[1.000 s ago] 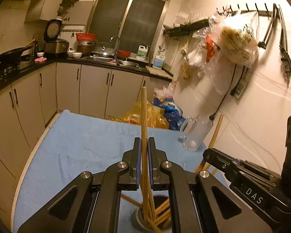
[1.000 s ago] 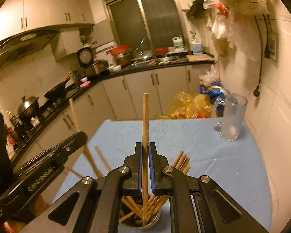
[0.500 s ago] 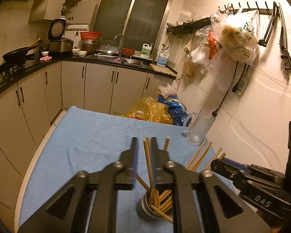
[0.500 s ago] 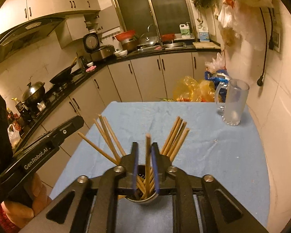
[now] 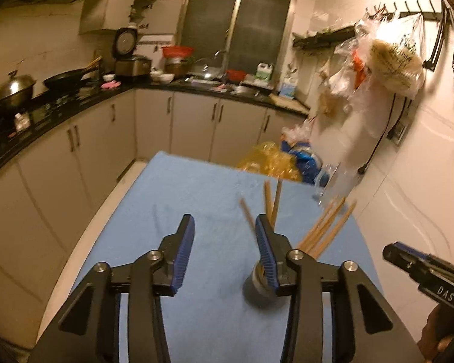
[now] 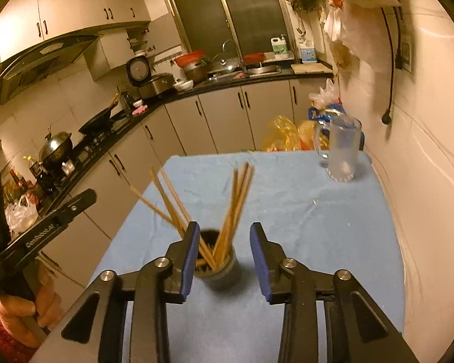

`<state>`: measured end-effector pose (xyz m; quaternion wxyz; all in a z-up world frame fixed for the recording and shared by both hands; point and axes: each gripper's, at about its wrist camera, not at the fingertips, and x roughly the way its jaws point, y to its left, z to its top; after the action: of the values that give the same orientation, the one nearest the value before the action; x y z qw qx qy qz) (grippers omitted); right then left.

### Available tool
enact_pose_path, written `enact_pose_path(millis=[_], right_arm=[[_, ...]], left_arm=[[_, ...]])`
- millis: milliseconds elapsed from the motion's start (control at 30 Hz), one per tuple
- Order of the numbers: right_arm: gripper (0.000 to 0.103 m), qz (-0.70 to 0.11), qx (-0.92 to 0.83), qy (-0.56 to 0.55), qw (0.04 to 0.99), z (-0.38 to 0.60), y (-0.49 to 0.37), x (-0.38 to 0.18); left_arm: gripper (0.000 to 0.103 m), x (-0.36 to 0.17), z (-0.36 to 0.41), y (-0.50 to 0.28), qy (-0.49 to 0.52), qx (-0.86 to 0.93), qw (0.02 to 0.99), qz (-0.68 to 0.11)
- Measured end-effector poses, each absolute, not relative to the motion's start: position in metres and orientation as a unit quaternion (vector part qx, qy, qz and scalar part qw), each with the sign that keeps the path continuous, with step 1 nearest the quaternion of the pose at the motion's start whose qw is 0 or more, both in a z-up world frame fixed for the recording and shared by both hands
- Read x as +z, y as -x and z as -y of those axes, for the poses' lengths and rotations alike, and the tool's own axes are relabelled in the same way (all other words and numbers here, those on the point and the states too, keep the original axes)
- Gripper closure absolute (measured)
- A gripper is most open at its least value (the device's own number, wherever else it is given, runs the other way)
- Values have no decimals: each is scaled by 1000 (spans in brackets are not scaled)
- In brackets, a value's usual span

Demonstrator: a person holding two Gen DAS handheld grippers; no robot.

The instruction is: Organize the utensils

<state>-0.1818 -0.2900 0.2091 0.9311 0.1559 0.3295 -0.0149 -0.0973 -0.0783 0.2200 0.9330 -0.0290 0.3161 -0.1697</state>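
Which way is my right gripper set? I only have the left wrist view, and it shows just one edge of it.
Observer: The right gripper is open, with nothing held between its fingers.
Operator: Is the holder upright? It's half hidden here.
Observer: Yes, the holder stands upright on the blue cloth, its open mouth in plain sight.
Operator: And the chopsticks?
Observer: The chopsticks sit in the holder in two bunches, one leaning left, one nearly upright.
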Motion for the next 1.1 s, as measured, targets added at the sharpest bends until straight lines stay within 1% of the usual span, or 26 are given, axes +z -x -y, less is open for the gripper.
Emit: enact_pose_path(millis=[33,67,100,200,267,333,367,500,567,667,700,767,867,967,1100], right_arm=[[61,-332,-15,-153,930,290,190,205],[57,-335,-14,-153,929,290,195,203],[56,-343,-11,-156,926,290,200,199],[56,-361,-2,-157,919,289,211,187],[56,-371,10,-152,916,284,220,180],[56,-381,17,-150,912,278,227,171],[56,-385,20,-149,910,275,230,168],[56,-396,24,-147,906,257,235,164],[56,-394,26,-140,908,245,234,172],[47,-377,25,-127,917,230,235,184],[46,-375,24,-124,918,224,235,185],[46,-382,31,-122,916,210,231,185],[46,-391,39,-117,912,194,227,184],[46,-391,44,-113,912,182,223,186],[46,-395,53,-109,910,167,218,184]], left_arm=[[60,216,74,110,31,-165,931,-324],[60,213,72,119,32,-160,930,-331],[60,208,69,133,31,-154,928,-339],[56,194,62,172,30,-140,922,-360],[50,185,58,197,28,-137,914,-381],[46,179,55,215,19,-133,910,-393],[43,176,52,222,17,-130,909,-397],[38,174,41,237,17,-133,904,-405],[28,177,35,241,-1,-124,909,-397],[23,179,27,241,-12,-120,910,-397],[21,178,22,240,-15,-114,910,-399],[12,177,14,238,-27,-97,909,-405],[12,177,2,237,-41,-70,909,-409],[12,177,-16,234,-26,-57,907,-417],[11,178,-33,235,-33,-32,905,-423]])
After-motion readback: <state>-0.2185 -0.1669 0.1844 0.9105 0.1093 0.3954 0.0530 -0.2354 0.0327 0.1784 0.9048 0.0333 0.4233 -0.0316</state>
